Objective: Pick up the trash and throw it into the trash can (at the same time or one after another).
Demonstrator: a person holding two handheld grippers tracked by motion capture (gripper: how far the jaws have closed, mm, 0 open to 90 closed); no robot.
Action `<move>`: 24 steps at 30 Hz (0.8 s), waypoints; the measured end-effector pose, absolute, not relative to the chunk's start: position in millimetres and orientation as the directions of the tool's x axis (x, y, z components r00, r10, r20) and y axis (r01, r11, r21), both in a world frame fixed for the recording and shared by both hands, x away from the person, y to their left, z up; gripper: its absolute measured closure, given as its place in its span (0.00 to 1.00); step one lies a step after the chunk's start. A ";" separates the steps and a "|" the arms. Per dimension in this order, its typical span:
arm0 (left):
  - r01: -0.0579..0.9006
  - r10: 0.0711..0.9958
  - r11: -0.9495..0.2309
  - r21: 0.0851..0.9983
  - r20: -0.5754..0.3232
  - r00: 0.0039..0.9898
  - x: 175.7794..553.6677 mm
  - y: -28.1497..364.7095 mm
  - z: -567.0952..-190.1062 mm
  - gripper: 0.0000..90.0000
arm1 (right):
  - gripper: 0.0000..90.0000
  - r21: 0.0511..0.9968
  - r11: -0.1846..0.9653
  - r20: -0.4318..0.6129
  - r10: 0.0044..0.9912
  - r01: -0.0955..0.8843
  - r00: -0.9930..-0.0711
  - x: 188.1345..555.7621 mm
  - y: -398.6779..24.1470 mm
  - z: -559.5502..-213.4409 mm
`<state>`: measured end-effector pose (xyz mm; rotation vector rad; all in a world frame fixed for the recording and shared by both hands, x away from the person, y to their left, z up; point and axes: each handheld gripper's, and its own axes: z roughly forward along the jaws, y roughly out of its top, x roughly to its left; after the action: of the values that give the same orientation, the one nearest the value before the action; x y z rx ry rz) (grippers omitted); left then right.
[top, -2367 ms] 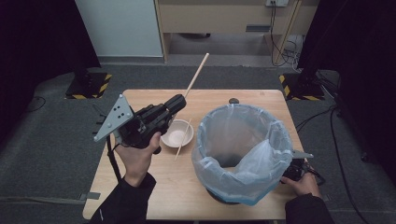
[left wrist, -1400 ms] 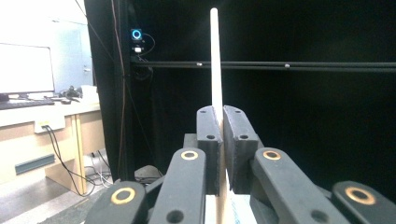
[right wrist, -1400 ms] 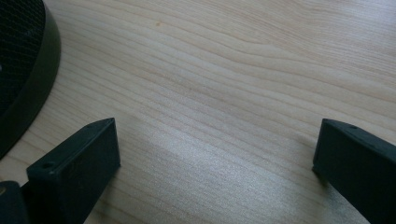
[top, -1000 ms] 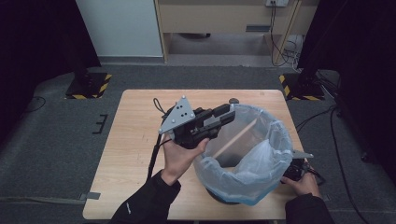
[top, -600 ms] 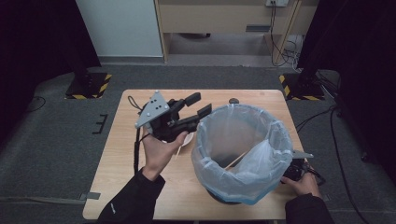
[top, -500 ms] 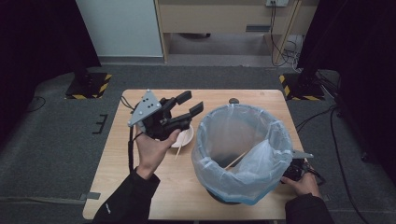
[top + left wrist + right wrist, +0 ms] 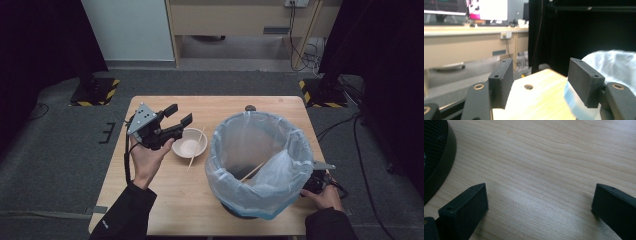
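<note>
L gripper (image 7: 178, 116) held above table (image 7: 150, 200) at its L side, just L of white bowl (image 7: 189, 145); jaws apart w/ nothing between, have just been opening. 1 chopstick (image 7: 196, 148) lies across bowl's R rim, lower end on the wood. 2nd chopstick (image 7: 251, 171) sits inside bin (image 7: 260, 165), a black mesh basket lined w/ pale blue bag, just R of bowl. R gripper (image 7: 314, 182) low at table's R edge behind bin, which hides most of it; in R gripper view its jaws (image 7: 539, 207) stand wide over bare wood, empty, bin base (image 7: 439, 157) near. Small dark hole (image 7: 250, 107) at table's far edge.
</note>
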<state>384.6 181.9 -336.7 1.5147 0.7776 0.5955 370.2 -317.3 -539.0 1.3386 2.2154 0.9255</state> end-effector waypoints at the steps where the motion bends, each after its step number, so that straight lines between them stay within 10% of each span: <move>1: 0.134 0.771 -0.007 0.991 -0.080 0.631 386.4 182.8 -340.1 0.40 | 0.01 0.708 0.326 0.007 0.884 0.626 -0.467 370.2 -317.3 -539.0; 24: 0.371 0.837 -0.183 0.910 -0.054 0.545 433.4 175.5 -428.6 0.43 | 0.01 0.708 0.326 0.007 0.884 0.626 -0.468 370.3 -317.3 -539.1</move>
<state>433.4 175.5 -428.6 1.7782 1.0041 0.5801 370.3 -317.3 -539.1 1.3387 2.2153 0.9256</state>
